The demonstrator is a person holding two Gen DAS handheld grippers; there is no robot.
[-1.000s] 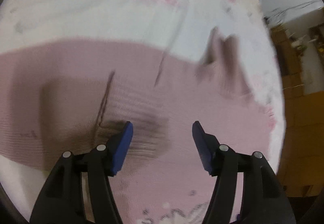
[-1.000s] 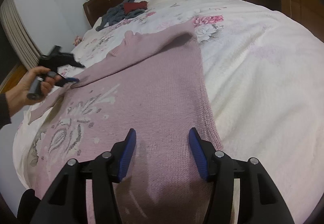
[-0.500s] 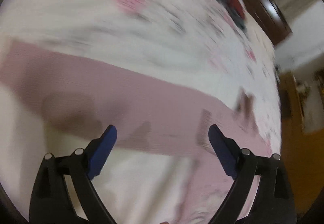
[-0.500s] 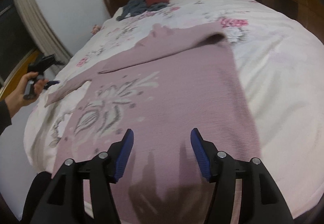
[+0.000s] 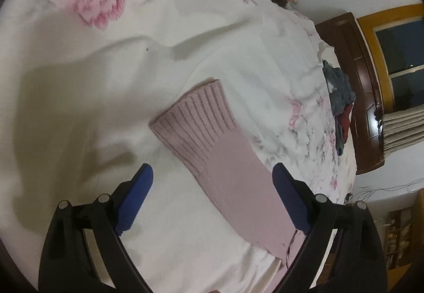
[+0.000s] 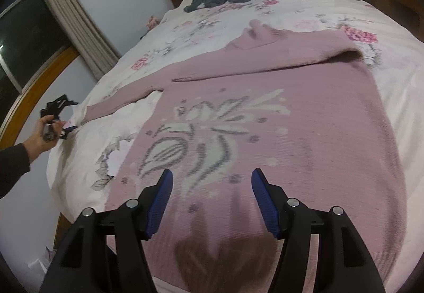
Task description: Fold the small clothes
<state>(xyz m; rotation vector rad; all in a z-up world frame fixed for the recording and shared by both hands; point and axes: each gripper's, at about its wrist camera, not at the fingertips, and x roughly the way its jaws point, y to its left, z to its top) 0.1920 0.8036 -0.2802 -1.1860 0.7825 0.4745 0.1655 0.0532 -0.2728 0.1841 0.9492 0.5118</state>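
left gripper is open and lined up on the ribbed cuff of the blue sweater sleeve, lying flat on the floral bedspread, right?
Not quite: the sweater is pink, not blue. The left wrist view shows the left gripper open, lined up on the sleeve's ribbed cuff, which lies flat on the floral bedspread.

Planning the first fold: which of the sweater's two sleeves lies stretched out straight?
The sleeve reaching toward the left gripper lies straight out on the bedspread. The other sleeve is already folded across the sweater.
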